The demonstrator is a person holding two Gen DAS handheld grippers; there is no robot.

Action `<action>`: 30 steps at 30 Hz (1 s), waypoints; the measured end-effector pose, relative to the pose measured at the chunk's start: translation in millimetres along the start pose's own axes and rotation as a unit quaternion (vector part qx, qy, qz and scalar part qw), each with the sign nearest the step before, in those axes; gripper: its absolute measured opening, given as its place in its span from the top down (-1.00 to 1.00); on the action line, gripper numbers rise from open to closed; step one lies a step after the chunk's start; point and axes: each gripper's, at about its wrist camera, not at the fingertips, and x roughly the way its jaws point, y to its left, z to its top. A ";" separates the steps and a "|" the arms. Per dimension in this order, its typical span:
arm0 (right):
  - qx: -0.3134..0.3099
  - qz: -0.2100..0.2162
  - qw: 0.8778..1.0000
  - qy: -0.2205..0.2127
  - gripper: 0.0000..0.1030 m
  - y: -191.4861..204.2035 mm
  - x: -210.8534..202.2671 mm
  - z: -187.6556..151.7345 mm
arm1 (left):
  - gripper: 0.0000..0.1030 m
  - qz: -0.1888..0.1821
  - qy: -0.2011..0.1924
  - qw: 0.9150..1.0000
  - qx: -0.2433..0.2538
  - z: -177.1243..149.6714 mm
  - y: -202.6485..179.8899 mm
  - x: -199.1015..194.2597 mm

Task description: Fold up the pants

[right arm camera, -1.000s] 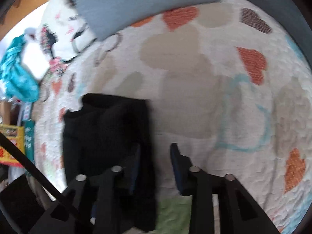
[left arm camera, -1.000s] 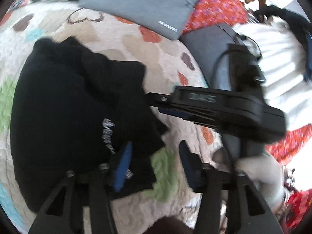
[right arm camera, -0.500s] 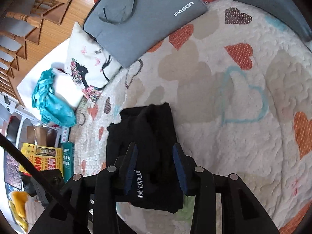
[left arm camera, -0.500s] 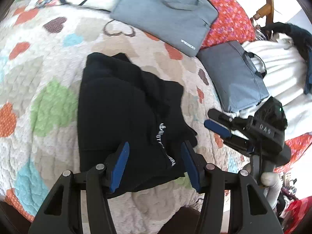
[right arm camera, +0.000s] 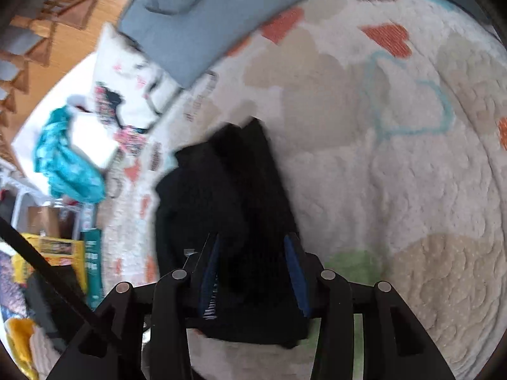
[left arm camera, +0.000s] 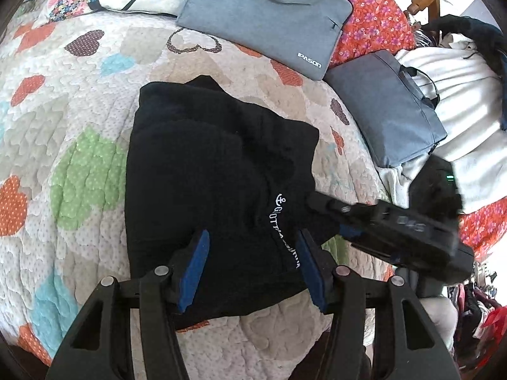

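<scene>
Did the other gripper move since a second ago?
Yes. In the left wrist view, the right gripper now sits below the dark grey laptop bag, no longer covering it.

The right tool point(right arm camera: 253, 272) pointed down over folded black pants point(right arm camera: 228, 196) lying on a heart-patterned quilt point(right arm camera: 396, 190). Its blue-padded jaws stood apart, with the dark cloth showing between them; contact was unclear through the blur. A grey laptop bag point(right arm camera: 202, 15) lay at twelve o'clock, a teal cloth point(right arm camera: 63, 164) at nine.

grey laptop bag point(left arm camera: 269, 15): white "IPASON" | black pants point(left arm camera: 215, 171): white anchor sign, lettering unreadable
</scene>
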 end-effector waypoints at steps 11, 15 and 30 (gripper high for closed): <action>0.007 -0.002 0.999 -0.035 -0.01 -9.5 -24.9 -7.6 | -0.07 -0.031 -0.008 0.999 -0.025 24.3 6.6 -44.7; -0.008 0.006 0.998 -0.064 -0.01 1.1 -41.0 -7.9 | -0.07 -0.014 -0.012 0.999 -0.038 28.1 16.8 -45.0; -0.015 0.137 0.990 -0.007 -0.21 49.9 -6.7 22.7 | -0.17 0.043 -0.007 0.999 0.024 -5.4 15.6 -8.2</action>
